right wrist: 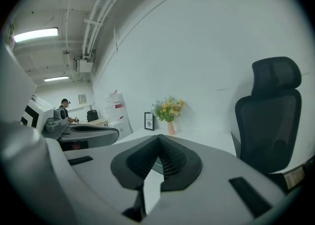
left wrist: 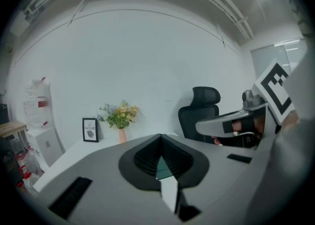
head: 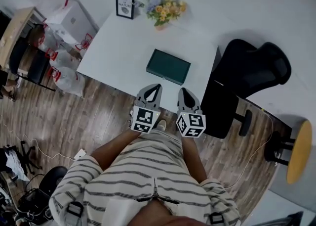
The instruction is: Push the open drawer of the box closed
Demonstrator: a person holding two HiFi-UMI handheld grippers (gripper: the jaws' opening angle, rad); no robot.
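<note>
Your left gripper (head: 156, 87) is clenched: its two black pads meet at the tips with nothing between them. Your right gripper (head: 183, 91) is clenched as well, pad against pad, and holds nothing. In the head view both show side by side at the near edge of the white table (head: 113, 47), pointing toward the box (head: 168, 67) and apart from it.

The box lies flat near the middle of the table, dark green, its long side toward you. From above it reads as one solid block, and you cannot tell whether the drawer stands out of it. In both gripper views the closed pads cover almost all of it; only a thin green sliver shows through the gap below the tips.

A framed picture (head: 125, 6) and a vase of flowers (head: 165, 9) stand at the far edge of the table, well apart from the box. A black office chair (head: 249, 69) sits at the table's right side. Your striped shirt (head: 143, 170) hides the floor below your arms, and a yellow stool (head: 299, 151) is partly cut off at the right edge.
</note>
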